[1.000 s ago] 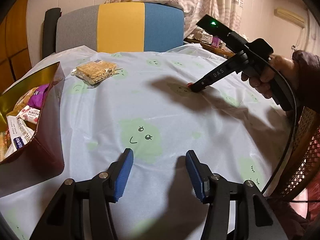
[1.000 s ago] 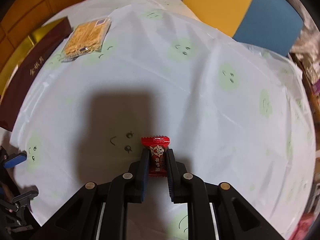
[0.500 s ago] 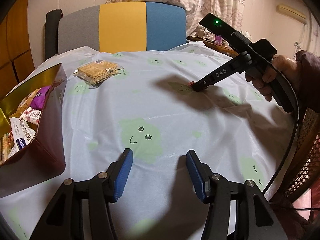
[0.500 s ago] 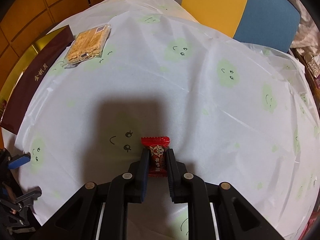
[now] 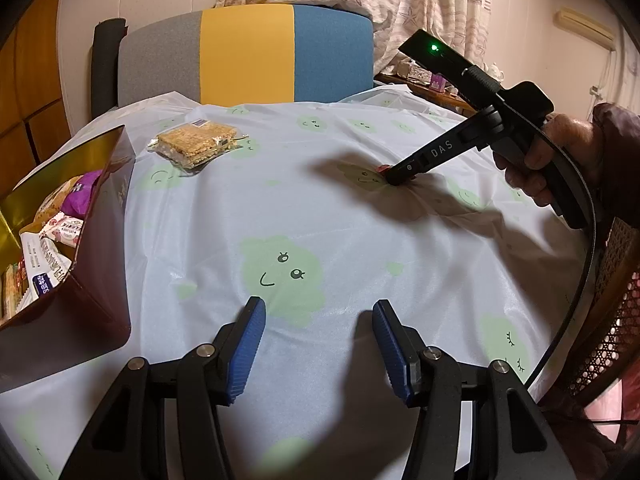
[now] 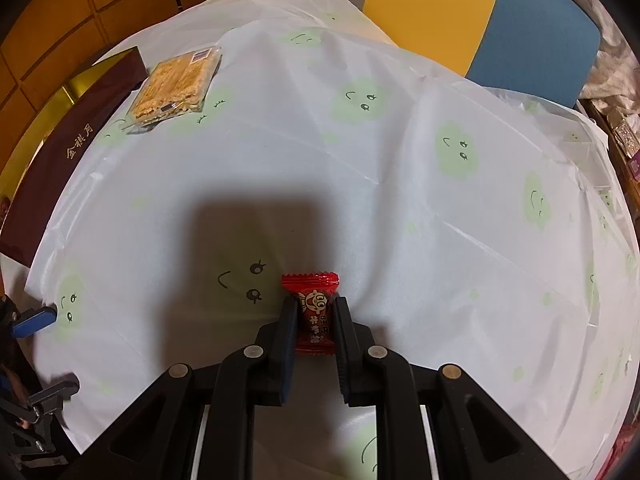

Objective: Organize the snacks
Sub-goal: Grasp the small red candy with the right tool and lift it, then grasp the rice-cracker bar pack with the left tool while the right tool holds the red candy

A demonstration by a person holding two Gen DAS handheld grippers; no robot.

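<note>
A: Red candy (image 6: 315,317): one piece, clamped between the pads of the right gripper (image 6: 316,334) at the tablecloth (image 6: 400,208), beside a printed green face. In the left wrist view the same gripper (image 5: 394,178) points steeply down at the cloth, a hand (image 5: 540,160) on its grip.

B: And the open room around it?

A: Bare cloth runs wide on all sides of the candy. The far edge meets a chair back (image 5: 248,52) in grey, yellow and blue; the left edge is bounded by a dark box (image 5: 100,240) with gold lining, already holding several packets. A woven chair (image 5: 608,320) stands at the right edge.

B: Change from a second ago?

A: Little. The candy sits in the same grip, and the view has lifted slightly, showing more of the far cloth. The left gripper (image 5: 318,328) stands as before, jaws apart with nothing between them, over the near cloth.

B: Counts?

A: One candy, one wrapped cracker pack (image 5: 196,144) near the box's far corner, one box, two grippers.
</note>
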